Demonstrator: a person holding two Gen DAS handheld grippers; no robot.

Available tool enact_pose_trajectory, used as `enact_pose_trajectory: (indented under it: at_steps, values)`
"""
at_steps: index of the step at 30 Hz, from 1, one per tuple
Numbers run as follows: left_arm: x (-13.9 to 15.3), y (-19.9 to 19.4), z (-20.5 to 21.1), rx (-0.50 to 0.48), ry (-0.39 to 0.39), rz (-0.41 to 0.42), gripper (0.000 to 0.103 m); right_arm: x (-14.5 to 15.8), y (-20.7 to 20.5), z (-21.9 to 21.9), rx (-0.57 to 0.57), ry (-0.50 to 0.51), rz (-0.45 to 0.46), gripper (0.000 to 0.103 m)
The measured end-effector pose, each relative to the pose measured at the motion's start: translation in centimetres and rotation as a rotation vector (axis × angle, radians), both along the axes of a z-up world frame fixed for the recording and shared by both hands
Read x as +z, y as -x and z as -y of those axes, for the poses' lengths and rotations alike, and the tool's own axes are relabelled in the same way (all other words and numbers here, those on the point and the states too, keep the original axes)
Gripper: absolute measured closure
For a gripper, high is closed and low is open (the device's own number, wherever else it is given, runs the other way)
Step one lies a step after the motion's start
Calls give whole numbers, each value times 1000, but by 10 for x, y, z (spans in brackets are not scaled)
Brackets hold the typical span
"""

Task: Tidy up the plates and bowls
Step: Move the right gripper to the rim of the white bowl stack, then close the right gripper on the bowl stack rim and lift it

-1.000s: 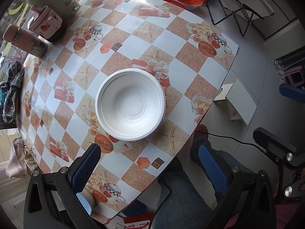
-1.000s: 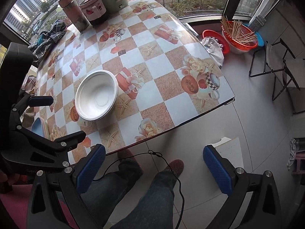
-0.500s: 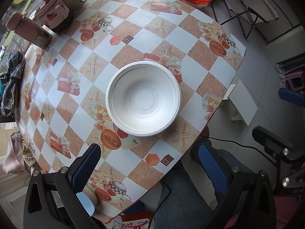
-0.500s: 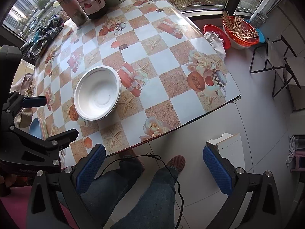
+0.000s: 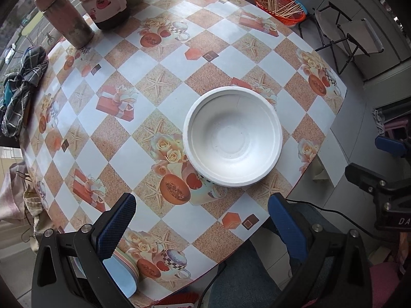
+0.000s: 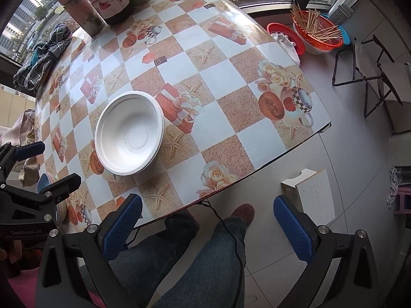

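A white bowl [image 5: 233, 138] sits upright on the patterned table [image 5: 169, 59], near its front edge; it looks like a small stack of nested white dishes [image 6: 129, 133]. My left gripper [image 5: 200, 218] is open and empty, held above the table's front edge, just short of the bowl. A light blue dish [image 5: 120, 274] lies at the table edge under its left finger; it also shows in the right wrist view [image 6: 46, 179]. My right gripper [image 6: 208, 220] is open and empty, off the table above the person's legs.
A brown bottle [image 5: 64, 18], a pink pot [image 5: 105, 2] and a checked cloth [image 5: 23, 87] stand at the table's far side. An orange basket of sticks [image 6: 318, 30], a folding chair [image 6: 372, 77] and a white box [image 6: 313, 195] are on the floor to the right.
The left gripper has swung left, so the bowl now sits further right in its view. The right gripper has moved slightly closer to the table. Both stay open.
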State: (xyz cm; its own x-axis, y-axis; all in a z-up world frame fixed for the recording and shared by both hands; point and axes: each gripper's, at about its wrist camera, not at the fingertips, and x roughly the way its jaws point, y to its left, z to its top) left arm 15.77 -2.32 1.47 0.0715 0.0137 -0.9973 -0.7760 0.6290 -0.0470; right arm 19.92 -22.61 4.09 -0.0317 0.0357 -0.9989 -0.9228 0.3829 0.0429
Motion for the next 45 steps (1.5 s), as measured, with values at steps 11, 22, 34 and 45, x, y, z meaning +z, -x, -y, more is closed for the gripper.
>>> enact_pose_trajectory:
  at_steps: [11, 22, 34, 45]
  values:
    - [-35, 30, -20, 206, 34, 15, 0, -42, 24, -46, 128, 126, 6, 0]
    - [-87, 21, -45, 366, 72, -95, 0, -99, 20, -114, 335, 234, -2, 0]
    - [-127, 9, -53, 435, 88, -162, 0, -147, 17, -127, 379, 254, -47, 0]
    - [-149, 36, -74, 505, 147, -64, 0, -157, 2, -140, 347, 264, -118, 0]
